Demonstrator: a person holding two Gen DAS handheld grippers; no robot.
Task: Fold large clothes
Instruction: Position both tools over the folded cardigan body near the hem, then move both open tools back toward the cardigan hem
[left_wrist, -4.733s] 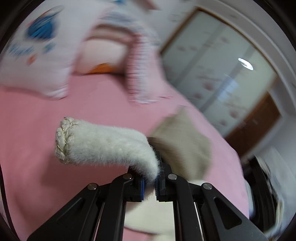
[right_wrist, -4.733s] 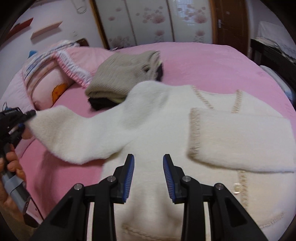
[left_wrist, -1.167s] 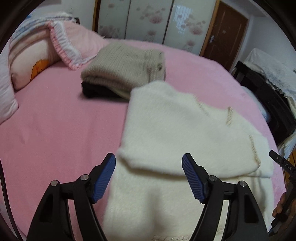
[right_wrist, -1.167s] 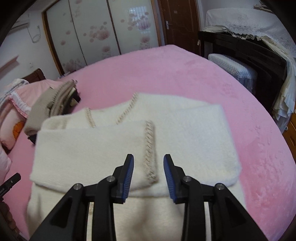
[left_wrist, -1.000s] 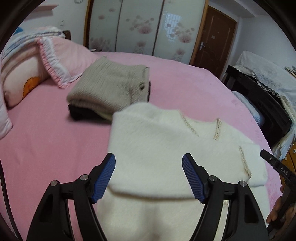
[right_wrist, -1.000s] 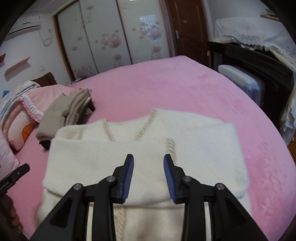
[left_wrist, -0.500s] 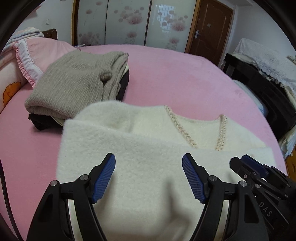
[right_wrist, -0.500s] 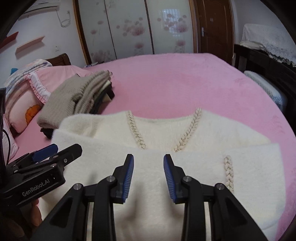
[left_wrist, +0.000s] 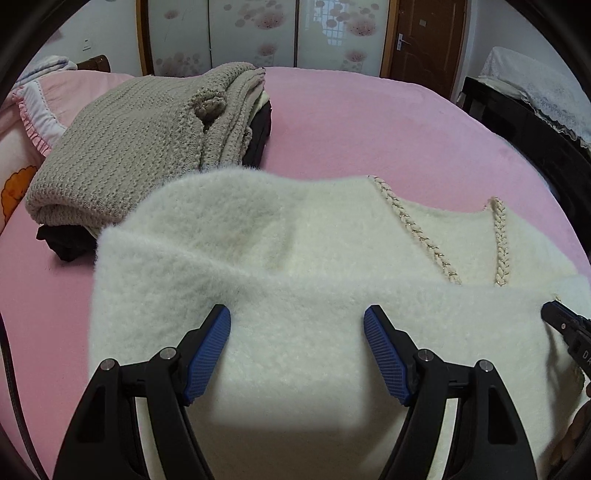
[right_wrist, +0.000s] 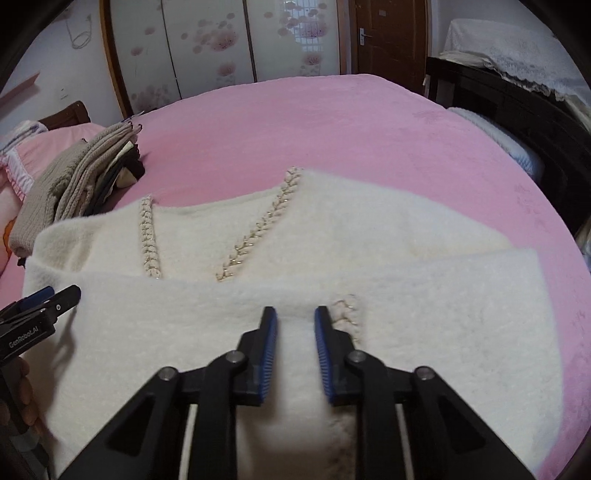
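A fluffy white cardigan with braided trim lies flat on the pink bed, both sleeves folded across its front; it also shows in the right wrist view. My left gripper is wide open, low over the folded left sleeve, holding nothing. My right gripper is open with a narrower gap, low over the sleeve cuff trim, holding nothing. The left gripper also appears at the left edge of the right wrist view.
A stack of folded clothes with a beige knit sweater on top lies just beyond the cardigan's left shoulder. Pink pillows sit at far left. A dark cabinet stands past the bed's right side. Wardrobe doors are behind.
The left gripper let go of the left sleeve, which now lies folded across the cardigan. Both grippers have moved forward and lower over the folded sleeves.
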